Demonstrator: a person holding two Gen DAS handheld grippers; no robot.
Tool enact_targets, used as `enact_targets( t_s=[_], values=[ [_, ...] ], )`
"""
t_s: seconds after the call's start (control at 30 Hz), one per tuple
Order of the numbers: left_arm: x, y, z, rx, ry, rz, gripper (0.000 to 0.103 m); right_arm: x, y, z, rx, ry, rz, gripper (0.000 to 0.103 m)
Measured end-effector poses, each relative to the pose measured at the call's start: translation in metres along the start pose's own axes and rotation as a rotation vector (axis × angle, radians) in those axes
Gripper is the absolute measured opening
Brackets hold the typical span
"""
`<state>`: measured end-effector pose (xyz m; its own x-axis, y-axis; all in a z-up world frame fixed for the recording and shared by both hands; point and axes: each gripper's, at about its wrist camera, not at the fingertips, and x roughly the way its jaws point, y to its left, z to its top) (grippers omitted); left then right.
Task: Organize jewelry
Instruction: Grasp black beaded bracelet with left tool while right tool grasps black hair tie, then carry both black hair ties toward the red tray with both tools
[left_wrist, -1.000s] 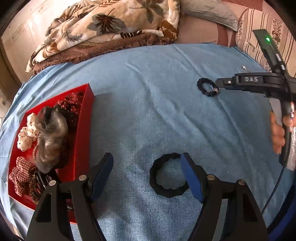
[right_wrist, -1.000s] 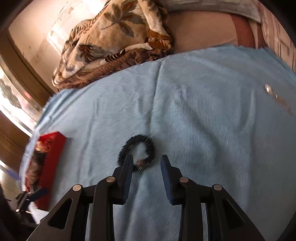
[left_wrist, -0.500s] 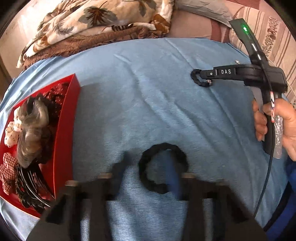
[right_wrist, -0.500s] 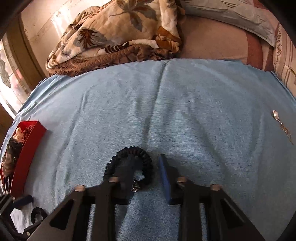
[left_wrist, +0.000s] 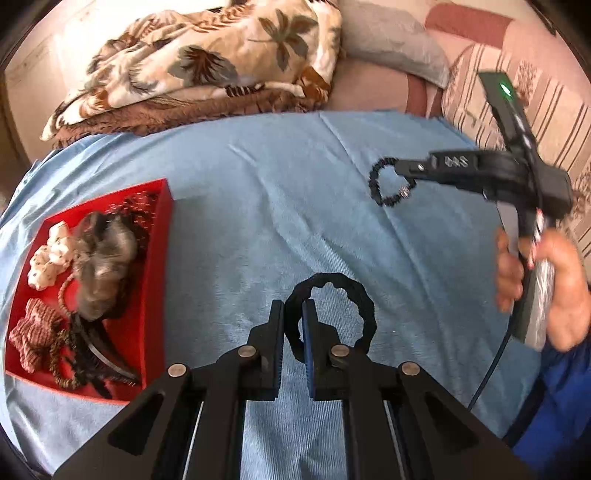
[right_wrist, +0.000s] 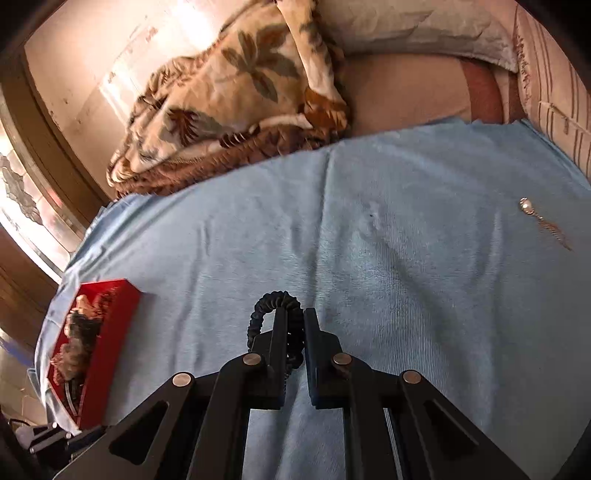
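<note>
— What's under me?
— A blue cloth (left_wrist: 258, 206) on a bed, floral blanket (left_wrist: 192, 66) behind, red tray (left_wrist: 157, 266) at left.
— My grippers?
— Both angled downward. Left gripper (left_wrist: 293, 314) clenches the black ring (left_wrist: 364, 310); right gripper (right_wrist: 294, 321) clamps the coiled band (right_wrist: 273, 300).

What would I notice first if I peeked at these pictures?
Probably the bright red tray on the left of the blue cloth, heaped with hair ties. Then the two black grippers: the left gripper pinches a black ring-shaped band, and the right gripper pinches a black coiled hair tie.
</note>
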<state>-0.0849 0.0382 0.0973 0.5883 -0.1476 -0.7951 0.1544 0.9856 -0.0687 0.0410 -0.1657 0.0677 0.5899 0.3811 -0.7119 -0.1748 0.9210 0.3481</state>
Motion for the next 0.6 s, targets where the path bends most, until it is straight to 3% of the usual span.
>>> enact_targets(
  t_s=[0.2,0.33,0.6],
  values=[
    [-0.018,0.01,-0.009,-0.055,-0.013,-0.008,0.009,-0.035,0.019,-0.026,0.033,-0.024,0.072,0.009],
    [-0.026,0.012,-0.02,-0.062,-0.011,-0.01,0.009,-0.054,0.039,-0.066,0.036,0.021,0.121,0.009],
    [-0.015,0.012,-0.057,-0.039,0.062,-0.032,0.009,-0.057,0.054,-0.136,0.018,0.153,0.044,0.012]
  ],
)
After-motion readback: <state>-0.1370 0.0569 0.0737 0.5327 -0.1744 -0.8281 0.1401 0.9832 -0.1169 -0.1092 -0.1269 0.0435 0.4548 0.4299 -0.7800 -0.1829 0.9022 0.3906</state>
